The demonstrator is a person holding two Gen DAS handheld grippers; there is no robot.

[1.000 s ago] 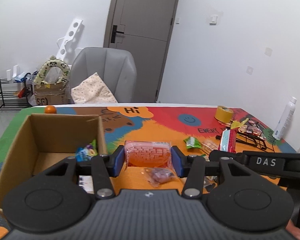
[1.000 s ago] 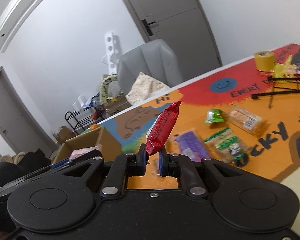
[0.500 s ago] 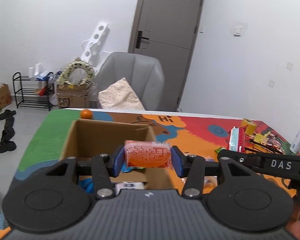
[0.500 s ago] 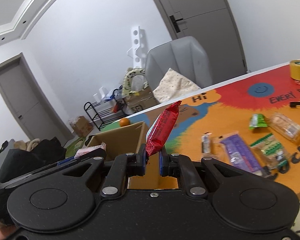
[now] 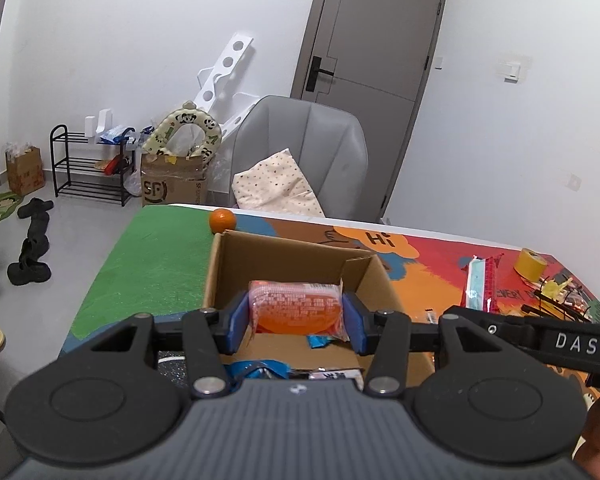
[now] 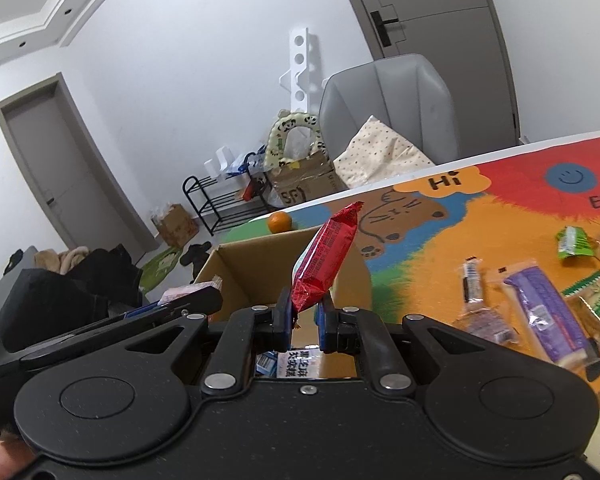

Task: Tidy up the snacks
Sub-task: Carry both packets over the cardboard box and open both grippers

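Observation:
My left gripper (image 5: 296, 320) is shut on an orange snack packet (image 5: 296, 309), held crosswise between its blue pads right above the open cardboard box (image 5: 288, 258). Blue and white packets lie on the box floor below. In the right wrist view my right gripper (image 6: 305, 322) is shut on the lower end of a red snack packet (image 6: 326, 258), which sticks up and leans right over the box (image 6: 252, 276). That red packet (image 5: 482, 282) and the right gripper's arm also show at the right of the left wrist view.
Several loose snacks lie on the colourful mat to the right, among them a purple packet (image 6: 546, 312) and a green one (image 6: 572, 242). An orange fruit (image 5: 222, 220) sits behind the box. A yellow tape roll (image 5: 530, 264) is far right. A grey chair (image 5: 300, 152) stands beyond the table edge.
Both grippers carried their packets leftward across the table; the orange packet went from beside the box to over its opening, and the red packet now hangs above the box too.

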